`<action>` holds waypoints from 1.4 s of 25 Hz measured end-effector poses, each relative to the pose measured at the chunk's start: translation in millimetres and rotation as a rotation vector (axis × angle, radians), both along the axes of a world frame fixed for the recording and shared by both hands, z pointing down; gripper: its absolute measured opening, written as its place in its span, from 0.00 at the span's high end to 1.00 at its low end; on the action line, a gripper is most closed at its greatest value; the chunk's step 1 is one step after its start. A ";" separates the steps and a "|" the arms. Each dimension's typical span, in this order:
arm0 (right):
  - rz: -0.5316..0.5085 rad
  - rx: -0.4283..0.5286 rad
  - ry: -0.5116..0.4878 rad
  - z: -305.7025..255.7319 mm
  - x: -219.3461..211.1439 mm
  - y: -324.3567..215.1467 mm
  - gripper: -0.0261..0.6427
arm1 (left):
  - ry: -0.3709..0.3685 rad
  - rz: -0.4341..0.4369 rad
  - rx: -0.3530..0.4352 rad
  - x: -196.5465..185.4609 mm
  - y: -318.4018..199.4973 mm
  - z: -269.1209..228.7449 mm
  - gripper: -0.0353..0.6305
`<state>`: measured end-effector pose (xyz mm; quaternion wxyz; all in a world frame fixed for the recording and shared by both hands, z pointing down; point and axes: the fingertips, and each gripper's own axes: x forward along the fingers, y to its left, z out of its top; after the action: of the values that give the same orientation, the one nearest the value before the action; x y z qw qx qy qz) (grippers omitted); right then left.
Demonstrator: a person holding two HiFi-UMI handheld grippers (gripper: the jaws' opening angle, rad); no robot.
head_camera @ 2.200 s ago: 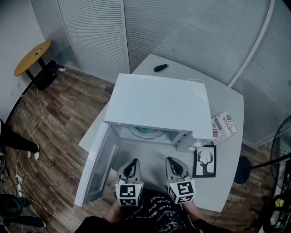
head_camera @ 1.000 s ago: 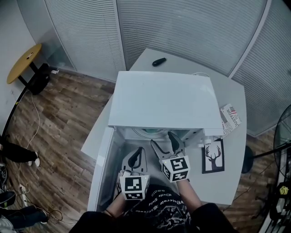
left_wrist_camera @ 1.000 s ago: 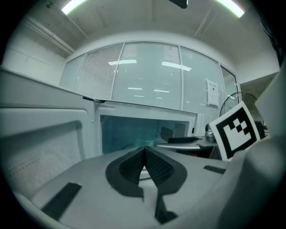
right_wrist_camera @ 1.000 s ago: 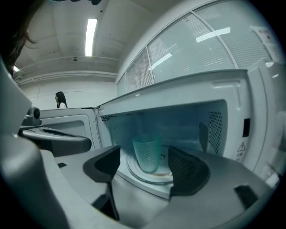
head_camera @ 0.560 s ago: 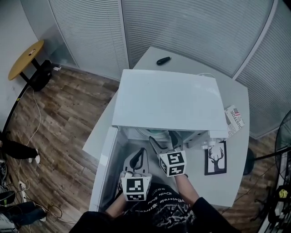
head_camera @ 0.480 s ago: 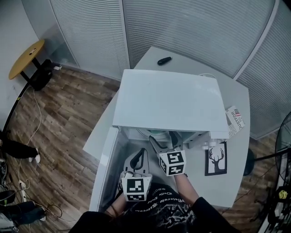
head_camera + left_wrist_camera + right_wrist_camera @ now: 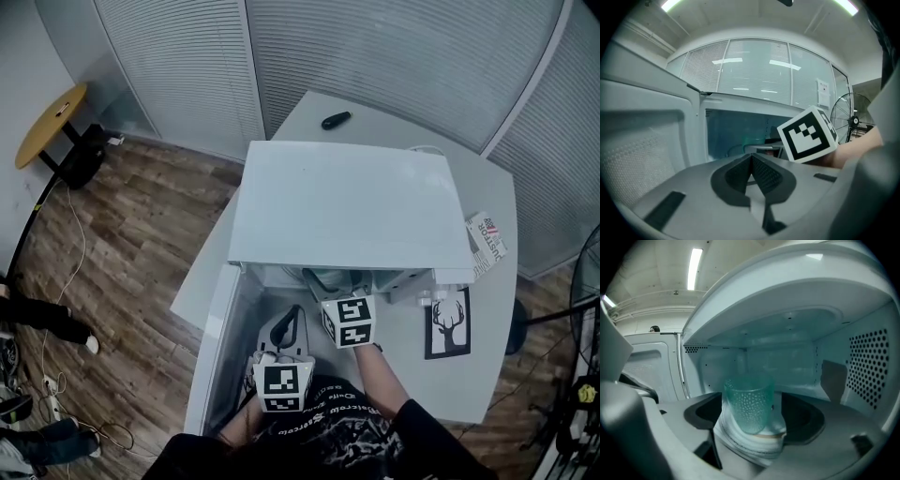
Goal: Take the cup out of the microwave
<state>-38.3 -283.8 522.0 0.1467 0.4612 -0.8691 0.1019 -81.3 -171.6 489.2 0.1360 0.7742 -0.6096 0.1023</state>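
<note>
**Right gripper spread wide around the cup inside the open microwave**

A white microwave (image 7: pixel 347 202) stands on a pale grey table (image 7: pixel 473 370), with its door (image 7: pixel 214 349) swung fully open to the left. The right gripper (image 7: pixel 339 283) reaches into the oven's cavity under the front edge of the top. Its jaws have just been opening and now stand wide apart. In the right gripper view the cup (image 7: pixel 749 403), a green-tinted glass tumbler with a dimpled wall, stands upright between them. There is clear space on both sides of the cup, so neither pad presses on it. It sits on the whitish turntable plate (image 7: pixel 751 442), near the middle of the cavity and in front of the back wall.

The left gripper (image 7: pixel 751 160) is outside the oven, low in front of the opening and beside the inner face of the door. Its jaws are closed tip to tip with nothing between them. The right gripper's marker cube (image 7: pixel 806 135) shows just ahead of it to the right.

To the right of the microwave, a framed deer silhouette (image 7: pixel 448 323) lies on the table, and a printed packet (image 7: pixel 487 240) lies nearer the table edge. A small dark object (image 7: pixel 336 120) lies behind the oven.
</note>
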 end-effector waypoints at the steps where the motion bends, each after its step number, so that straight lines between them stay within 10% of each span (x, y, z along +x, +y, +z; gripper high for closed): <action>1: -0.001 -0.002 0.001 0.8 -1.1 -2.7 0.39 | -0.002 0.002 -0.001 0.0 0.1 0.9 0.94; 35: -0.047 -0.028 0.026 18.4 -15.9 -18.6 0.41 | -0.023 -0.017 -0.030 -12.3 5.1 11.0 0.94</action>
<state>-54.2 -302.4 540.4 0.1670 0.4398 -0.8762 0.1046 -93.6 -166.5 500.1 0.1416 0.7658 -0.6159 0.1193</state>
